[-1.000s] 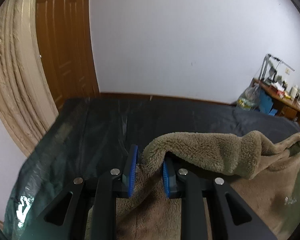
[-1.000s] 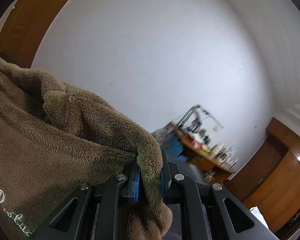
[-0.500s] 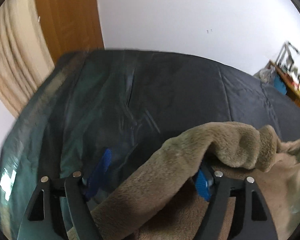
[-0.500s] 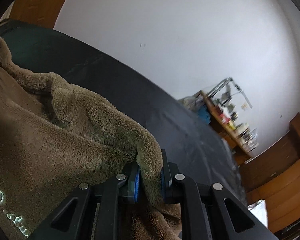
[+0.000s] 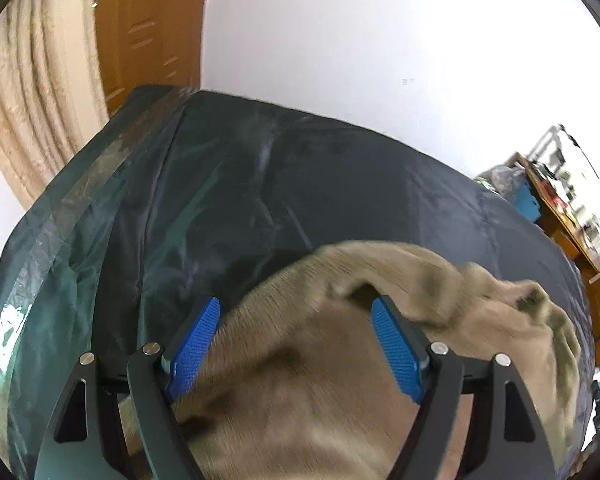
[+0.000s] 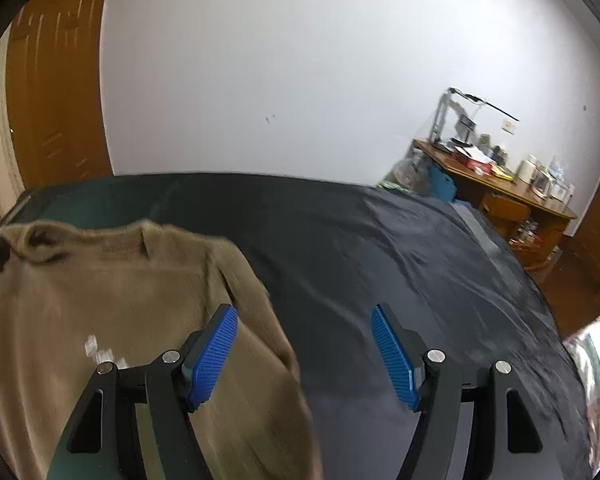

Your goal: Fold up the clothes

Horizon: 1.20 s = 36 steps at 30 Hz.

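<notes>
Both my grippers have let go since a second ago. The left gripper (image 5: 296,344) had its blue-padded fingers (image 5: 194,346) pinched on the fuzzy brown fleece garment (image 5: 320,380); now they stand spread wide, the fleece lying loose between them on the dark-covered bed (image 5: 228,200). The right gripper (image 6: 304,352), clenched on a fleece edge half a second ago, is also released, its left pad over the garment (image 6: 100,300), which lies flatter on the bed (image 6: 400,248).
</notes>
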### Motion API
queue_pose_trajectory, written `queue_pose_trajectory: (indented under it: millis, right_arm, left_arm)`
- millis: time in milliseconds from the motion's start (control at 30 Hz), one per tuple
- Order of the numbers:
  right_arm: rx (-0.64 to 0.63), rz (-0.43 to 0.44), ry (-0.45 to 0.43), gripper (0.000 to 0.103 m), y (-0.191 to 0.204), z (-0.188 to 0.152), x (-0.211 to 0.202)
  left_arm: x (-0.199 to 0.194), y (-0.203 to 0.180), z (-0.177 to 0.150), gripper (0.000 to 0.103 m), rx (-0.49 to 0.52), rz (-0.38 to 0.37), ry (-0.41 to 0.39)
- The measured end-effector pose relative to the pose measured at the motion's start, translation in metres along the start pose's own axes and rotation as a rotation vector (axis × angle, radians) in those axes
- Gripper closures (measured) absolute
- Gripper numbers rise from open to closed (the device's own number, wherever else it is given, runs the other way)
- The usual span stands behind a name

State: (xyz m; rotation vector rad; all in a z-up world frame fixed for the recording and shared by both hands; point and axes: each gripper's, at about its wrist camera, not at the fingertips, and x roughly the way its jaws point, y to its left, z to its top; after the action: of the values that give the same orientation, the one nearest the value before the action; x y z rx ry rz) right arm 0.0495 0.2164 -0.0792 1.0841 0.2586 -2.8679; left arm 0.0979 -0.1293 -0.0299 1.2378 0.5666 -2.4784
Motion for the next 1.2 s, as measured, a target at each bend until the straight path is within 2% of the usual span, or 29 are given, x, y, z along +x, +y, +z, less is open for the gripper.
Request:
queue_pose_trajectory:
  millis: [67, 233, 300, 433, 533, 633, 767, 833, 933, 967, 1067, 1200]
  right_arm:
    - [0.006, -0.005, 0.034, 0.032, -0.014, -0.017, -0.012]
    - [0.155, 0.133, 0.135, 0.032, -0.05, -0.076, -0.039]
    - [0.205, 0.139, 0.15, 0.032, -0.059, -0.091, -0.049]
    - [0.211, 0.081, 0.147, 0.032, -0.071, -0.119, -0.072]
    - [0.193, 0.124, 0.151, 0.032, -0.064, -0.136, -0.087]
    - [0.079, 0.141, 0.149, 0.032, -0.046, -0.154, -0.105]
    - [-0.174, 0.131, 0.128, 0.032, 0.0, -0.178, -0.129]
    - [-0.246, 0.213, 0.124, 0.032, 0.019, -0.187, -0.14]
    - [-0.22, 0.441, 0.094, 0.032, 0.04, -0.187, -0.154]
    - [-0.176, 0.564, 0.075, 0.032, 0.045, -0.184, -0.158]
    - [-0.046, 0.841, 0.057, 0.028, 0.059, -0.174, -0.157]
    - [0.092, 1.012, 0.081, 0.027, 0.07, -0.163, -0.14]
  left_arm:
    - [-0.012, -0.005, -0.004, 0.021, 0.024, -0.02, -0.003]
    - [-0.028, -0.027, -0.024, 0.021, 0.103, -0.08, 0.014]
    - [-0.037, -0.044, -0.038, 0.021, 0.151, -0.101, 0.015]
    - [-0.052, -0.071, -0.055, 0.021, 0.248, -0.14, 0.007]
    - [-0.056, -0.087, -0.066, 0.021, 0.312, -0.158, -0.002]
    - [-0.054, -0.091, -0.07, 0.021, 0.304, -0.137, 0.007]
    - [-0.049, -0.09, -0.075, 0.021, 0.27, -0.145, 0.031]
    - [-0.052, -0.097, -0.083, 0.021, 0.3, -0.161, 0.031]
    - [-0.057, -0.109, -0.098, 0.021, 0.355, -0.185, 0.032]
    - [-0.06, -0.112, -0.103, 0.021, 0.375, -0.198, 0.035]
    - [-0.069, -0.12, -0.12, 0.021, 0.435, -0.234, 0.043]
    - [-0.08, -0.132, -0.142, 0.021, 0.514, -0.283, 0.055]
